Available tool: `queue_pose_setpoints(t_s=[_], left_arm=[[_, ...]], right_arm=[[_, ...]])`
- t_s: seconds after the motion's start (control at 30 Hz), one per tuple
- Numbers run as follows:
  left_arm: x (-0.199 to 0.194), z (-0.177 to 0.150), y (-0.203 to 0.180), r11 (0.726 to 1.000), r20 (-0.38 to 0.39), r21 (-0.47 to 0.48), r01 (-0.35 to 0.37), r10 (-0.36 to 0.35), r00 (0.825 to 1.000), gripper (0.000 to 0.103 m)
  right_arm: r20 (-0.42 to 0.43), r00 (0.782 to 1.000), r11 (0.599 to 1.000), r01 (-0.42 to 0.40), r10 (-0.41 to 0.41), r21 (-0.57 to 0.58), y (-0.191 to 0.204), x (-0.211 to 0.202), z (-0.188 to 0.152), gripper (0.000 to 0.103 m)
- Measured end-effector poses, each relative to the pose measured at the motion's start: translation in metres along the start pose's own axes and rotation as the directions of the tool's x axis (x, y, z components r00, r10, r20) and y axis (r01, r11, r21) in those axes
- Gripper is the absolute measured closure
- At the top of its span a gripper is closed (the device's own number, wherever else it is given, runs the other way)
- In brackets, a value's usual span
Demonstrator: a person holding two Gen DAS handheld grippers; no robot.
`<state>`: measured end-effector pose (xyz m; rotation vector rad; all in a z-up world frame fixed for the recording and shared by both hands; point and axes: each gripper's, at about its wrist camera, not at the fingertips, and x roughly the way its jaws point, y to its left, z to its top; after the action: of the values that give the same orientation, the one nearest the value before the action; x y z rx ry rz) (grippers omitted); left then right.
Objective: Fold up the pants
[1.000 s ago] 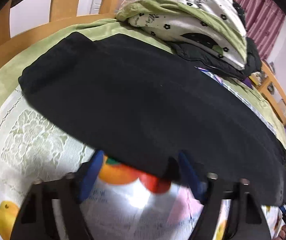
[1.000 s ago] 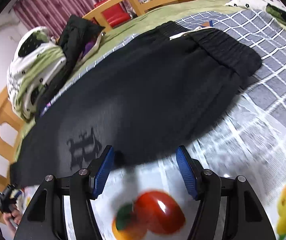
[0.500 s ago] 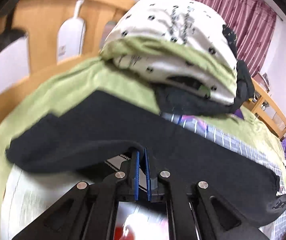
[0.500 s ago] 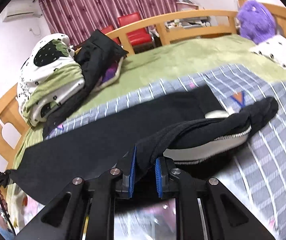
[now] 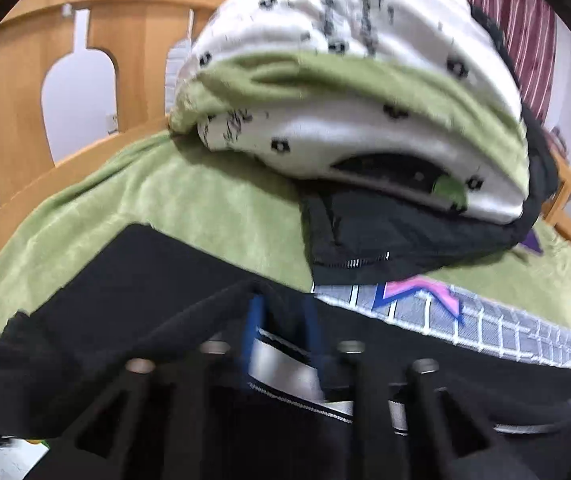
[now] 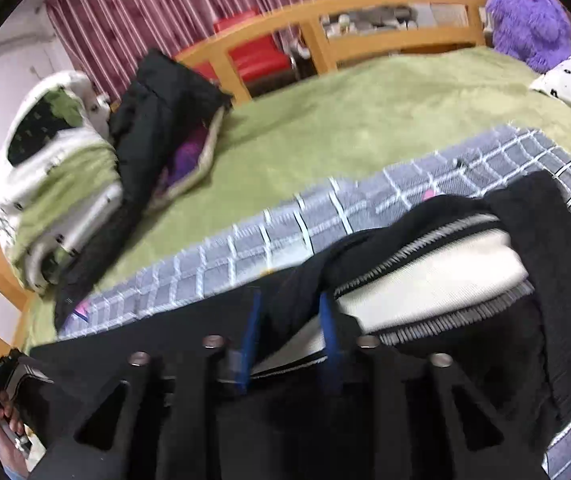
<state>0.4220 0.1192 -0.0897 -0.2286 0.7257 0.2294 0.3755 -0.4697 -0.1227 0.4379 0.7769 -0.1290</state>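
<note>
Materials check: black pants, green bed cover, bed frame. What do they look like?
Black pants: matte, soft knit, probably fleece-lined cotton; the pale inner face and ribbed seam show where the cloth is turned over.
Green bed cover: plush, short fuzzy nap, no sheen.
Bed frame: light wood or wood veneer, smooth satin finish; grain too blurred to tell.

Black pants point(image 6: 445, 216) lie folded over on a grey checked blanket point(image 6: 285, 232) atop a green bedspread point(image 6: 365, 120). The right gripper point(image 6: 290, 312), its blue-padded jaws opening, has a fold of the pants between them. A purple plush toy point(image 6: 529, 12) sits far right.
</note>
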Motion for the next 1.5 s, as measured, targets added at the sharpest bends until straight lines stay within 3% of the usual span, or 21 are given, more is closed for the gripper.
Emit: queue_pose_setpoints(t_s=[0.13, 0.27, 0.33, 0.47, 0.6, 0.67, 0.83, 1.1, 1.17, 1.2, 1.23, 1.37, 1.5], left_arm=[[-0.025, -0.011, 0.001, 0.999, 0.007, 0.029, 0.024, -0.025, 1.000, 0.043], [-0.069, -0.040, 0.018, 0.996, -0.006, 0.058, 0.070, -0.069, 0.998, 0.032], [-0.084, -0.064, 0.031, 0.993, -0.049, 0.058, 0.101, -0.098, 0.994, 0.032], [-0.097, -0.118, 0.060, 0.993, -0.154, 0.031, 0.115, -0.109, 0.982, 0.032], [-0.091, -0.151, 0.093, 0.981, -0.239, -0.114, 0.157, -0.181, 0.954, 0.032], [-0.089, -0.154, 0.102, 0.967, -0.203, -0.173, 0.185, -0.219, 0.954, 0.032], [-0.068, -0.141, 0.102, 0.960, -0.177, -0.215, 0.179, -0.219, 0.960, 0.034], [-0.019, -0.104, 0.092, 0.941, -0.159, -0.317, 0.119, -0.176, 0.971, 0.045], [-0.014, -0.098, 0.088, 0.950, -0.170, -0.303, 0.075, -0.131, 0.977, 0.081], [-0.011, -0.094, 0.087, 0.954, -0.180, -0.290, 0.072, -0.128, 0.975, 0.083], [-0.010, -0.089, 0.087, 0.953, -0.178, -0.290, 0.088, -0.144, 0.973, 0.089], [-0.054, -0.073, 0.080, 0.965, -0.138, -0.228, 0.128, -0.162, 0.977, 0.091], [-0.119, -0.082, 0.075, 0.969, -0.120, -0.154, 0.196, -0.215, 0.969, 0.091]], right_arm=[[-0.017, 1.000, 0.999, 0.007, -0.007, -0.031, -0.003, -0.032, -0.028, 0.063], [-0.016, 1.000, 0.999, 0.010, -0.010, -0.042, -0.012, -0.086, -0.078, 0.050], [-0.021, 1.000, 0.999, 0.009, -0.010, -0.032, -0.022, -0.105, -0.100, 0.044], [-0.069, 0.997, 0.998, -0.019, 0.024, 0.066, -0.049, -0.119, -0.147, 0.044], [-0.105, 0.989, 0.981, -0.082, 0.101, 0.176, -0.065, -0.109, -0.170, 0.044], [-0.099, 0.987, 0.974, -0.107, 0.129, 0.200, -0.066, -0.104, -0.171, 0.044], [-0.100, 0.987, 0.978, -0.103, 0.123, 0.183, -0.056, -0.076, -0.152, 0.044], [-0.052, 0.994, 0.963, -0.083, 0.099, 0.255, -0.057, -0.029, -0.110, 0.050], [-0.057, 0.997, 0.966, -0.041, 0.058, 0.255, -0.055, -0.025, -0.105, 0.064], [-0.058, 0.998, 0.969, -0.018, 0.034, 0.248, -0.054, -0.025, -0.102, 0.082], [-0.058, 0.998, 0.970, -0.015, 0.030, 0.242, -0.055, -0.029, -0.099, 0.090], [0.012, 0.998, 0.975, -0.062, 0.061, 0.214, -0.055, -0.080, -0.089, 0.096], [0.042, 0.999, 0.990, -0.040, 0.035, 0.136, -0.058, -0.153, -0.093, 0.096]])
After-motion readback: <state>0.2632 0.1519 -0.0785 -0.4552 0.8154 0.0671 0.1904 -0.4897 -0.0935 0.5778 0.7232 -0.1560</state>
